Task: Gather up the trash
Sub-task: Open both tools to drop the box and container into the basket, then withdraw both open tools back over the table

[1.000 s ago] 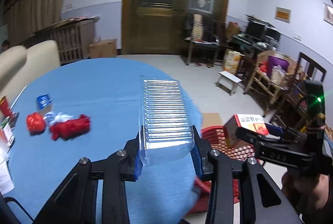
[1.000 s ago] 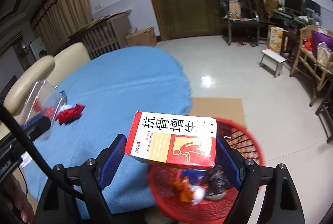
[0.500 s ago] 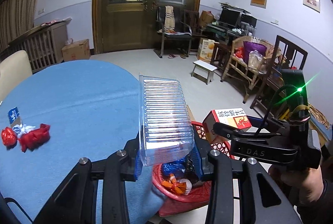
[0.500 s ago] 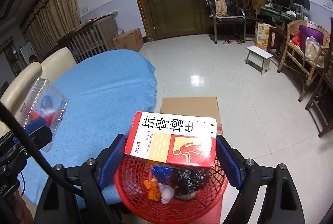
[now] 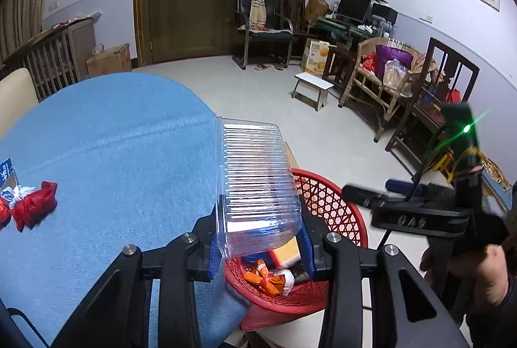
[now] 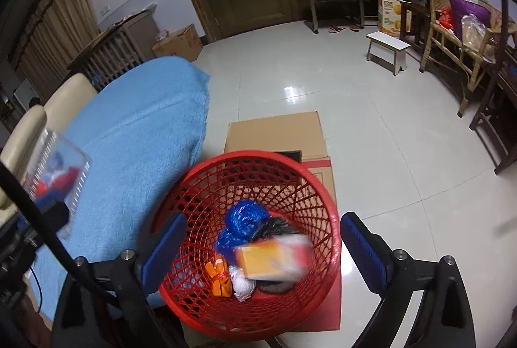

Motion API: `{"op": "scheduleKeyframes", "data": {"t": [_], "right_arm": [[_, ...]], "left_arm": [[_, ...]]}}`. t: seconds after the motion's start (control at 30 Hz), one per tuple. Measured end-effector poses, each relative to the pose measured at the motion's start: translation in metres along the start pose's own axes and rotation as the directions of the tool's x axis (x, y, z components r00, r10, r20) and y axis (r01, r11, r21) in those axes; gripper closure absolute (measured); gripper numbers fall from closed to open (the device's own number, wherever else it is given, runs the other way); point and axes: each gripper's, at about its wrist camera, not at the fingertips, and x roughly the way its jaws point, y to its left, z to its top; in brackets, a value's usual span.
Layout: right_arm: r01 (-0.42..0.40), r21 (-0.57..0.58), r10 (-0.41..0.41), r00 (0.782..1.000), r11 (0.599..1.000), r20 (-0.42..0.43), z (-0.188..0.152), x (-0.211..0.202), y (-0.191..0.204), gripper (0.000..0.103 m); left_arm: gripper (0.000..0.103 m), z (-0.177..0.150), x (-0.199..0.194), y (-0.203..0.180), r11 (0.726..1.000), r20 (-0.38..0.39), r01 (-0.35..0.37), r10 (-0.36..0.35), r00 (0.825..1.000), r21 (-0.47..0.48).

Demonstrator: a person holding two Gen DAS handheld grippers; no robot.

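My left gripper [image 5: 260, 243] is shut on a clear ribbed plastic container [image 5: 255, 183], held over the table edge beside the red mesh basket [image 5: 336, 205]. My right gripper [image 6: 261, 247] hangs above the red basket [image 6: 194, 186], its jaws opening with nothing between the pads. The red-and-orange box [image 6: 274, 259] is blurred, lying loose in the basket among a blue bag [image 6: 242, 225], orange wrappers [image 6: 219, 280] and a white wad [image 6: 242, 283]. Seen from the left wrist, the right gripper [image 5: 381, 189] stands at the right, held by a hand.
Red wrappers [image 5: 32, 209] and a blue-white packet [image 5: 6, 173] lie on the blue tablecloth [image 5: 113, 137] at left. The basket stands on a cardboard box [image 6: 278, 131] on the tiled floor. Chairs, a white stool [image 6: 387, 47] and furniture line the far right.
The right gripper's jaws spread and the red-and-orange box dropped into the basket. Both grippers moved from over the table toward the basket and tilted lower. The left still holds the clear container.
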Motion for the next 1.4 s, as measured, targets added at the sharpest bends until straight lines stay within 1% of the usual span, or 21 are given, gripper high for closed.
{"op": "scheduleKeyframes", "data": {"t": [0.17,0.23,0.43,0.5,0.53,0.57,0.6,0.67,0.77,0.8,0.93,1.03,1.1,1.13,1.27,1.4], "right_arm": [[0.002,0.033,-0.003,0.999,0.999,0.042,0.01,-0.012,-0.011,0.006],[0.005,0.045,-0.008,0.998,0.999,0.057,0.012,-0.017,-0.015,0.006],[0.008,0.08,-0.014,0.997,0.997,0.077,0.012,-0.026,-0.028,0.006],[0.01,0.093,-0.017,0.997,0.996,0.077,0.012,-0.026,-0.031,0.006],[0.01,0.1,-0.018,0.997,0.995,0.077,0.012,-0.027,-0.034,0.006],[0.009,0.105,-0.017,0.997,0.994,0.077,0.012,-0.027,-0.036,0.006],[0.01,0.108,-0.018,0.997,0.994,0.078,0.012,-0.028,-0.036,0.006],[0.012,0.11,-0.021,0.996,0.994,0.083,0.012,-0.029,-0.037,0.006],[0.01,0.104,-0.019,0.996,0.995,0.089,0.012,-0.032,-0.033,0.006],[0.01,0.102,-0.019,0.996,0.995,0.087,0.012,-0.031,-0.031,0.006],[0.007,0.08,-0.013,0.997,0.997,0.08,0.013,-0.029,-0.019,0.006],[-0.006,0.062,0.002,0.997,0.998,0.075,0.012,-0.027,-0.005,0.006],[-0.019,0.044,0.016,0.997,0.999,0.073,0.011,-0.026,0.006,0.006],[-0.026,0.031,0.024,0.997,0.999,0.068,0.011,-0.024,0.013,0.006],[-0.048,-0.025,0.049,0.998,0.999,0.037,0.008,-0.016,0.046,0.006],[-0.087,-0.106,0.089,0.996,0.991,0.009,0.002,-0.009,0.091,0.006]], "left_arm": [[0.062,0.0,0.013,-0.008,1.0,-0.031,0.023,-0.023,0.999,0.01],[0.062,0.0,0.02,-0.014,0.999,-0.051,0.045,-0.044,0.998,0.016],[0.061,0.002,0.034,-0.032,0.995,-0.087,0.086,-0.081,0.993,0.051],[0.052,0.004,0.042,-0.036,0.993,-0.122,0.098,-0.089,0.988,0.066],[0.037,0.005,0.047,-0.037,0.992,-0.143,0.095,-0.083,0.986,0.078],[0.031,0.005,0.049,-0.038,0.993,-0.147,0.084,-0.071,0.987,0.086],[0.029,0.006,0.048,-0.037,0.994,-0.139,0.064,-0.05,0.989,0.093],[0.028,0.007,0.044,-0.031,0.995,-0.132,0.034,-0.022,0.991,0.092],[0.028,0.009,0.03,-0.014,0.997,-0.103,0.023,-0.016,0.995,0.067],[0.028,0.009,0.023,-0.006,0.999,-0.089,0.007,-0.002,0.996,0.054],[0.028,0.002,0.0,0.029,0.999,-0.051,-0.042,0.04,0.998,-0.032],[0.027,-0.01,-0.015,0.059,0.991,-0.044,-0.086,0.082,0.996,-0.099],[0.027,-0.019,-0.024,0.076,0.983,-0.046,-0.115,0.109,0.993,-0.145],[0.027,-0.026,-0.03,0.088,0.975,-0.047,-0.132,0.126,0.991,-0.176],[0.027,-0.048,-0.048,0.123,0.948,-0.049,-0.193,0.186,0.981,-0.254],[0.027,-0.07,-0.065,0.157,0.91,-0.057,-0.241,0.236,0.97,-0.338]]}}
